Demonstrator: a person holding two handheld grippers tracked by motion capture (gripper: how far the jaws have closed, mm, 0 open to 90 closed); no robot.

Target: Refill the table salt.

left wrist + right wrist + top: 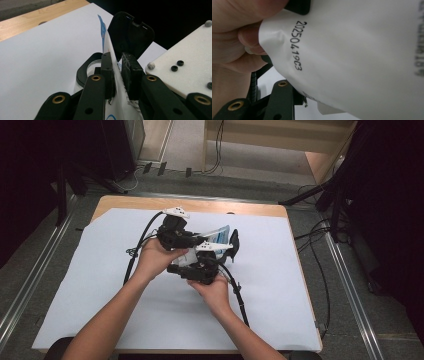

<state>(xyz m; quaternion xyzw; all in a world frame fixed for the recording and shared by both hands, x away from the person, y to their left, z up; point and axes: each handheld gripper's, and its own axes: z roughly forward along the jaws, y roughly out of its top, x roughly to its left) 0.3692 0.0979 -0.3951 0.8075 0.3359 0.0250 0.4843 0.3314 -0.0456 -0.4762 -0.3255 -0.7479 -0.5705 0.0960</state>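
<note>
1. One white pouch (216, 238) with blue print at its far edge sits above the middle of the table, held up between the two grippers rather than lying flat.
2. In the left gripper view the pouch (113, 67) stands edge-on between the two black jaws, and both pads press its thin film from either side, so the left gripper (119, 72) is clamped on it.
3. In the right gripper view the pouch (362, 57) hangs very close to the camera, its white face bearing a printed code that reads sideways; one black jaw rises at the lower left, with the film draped over its tip.
4. The other jaw of the right gripper (231, 246) is hidden behind the film, so I cannot tell whether it grips the pouch or merely touches it.
5. In the high view the left gripper (192, 240) lies just behind and left of the right one, the two nearly touching.
6. A hand (157, 259) holds each gripper, the forearms entering from the bottom edge.
7. A black cable (141, 242) loops from the left gripper across the white sheet (100, 285) that covers the wooden table (125, 202).
</note>
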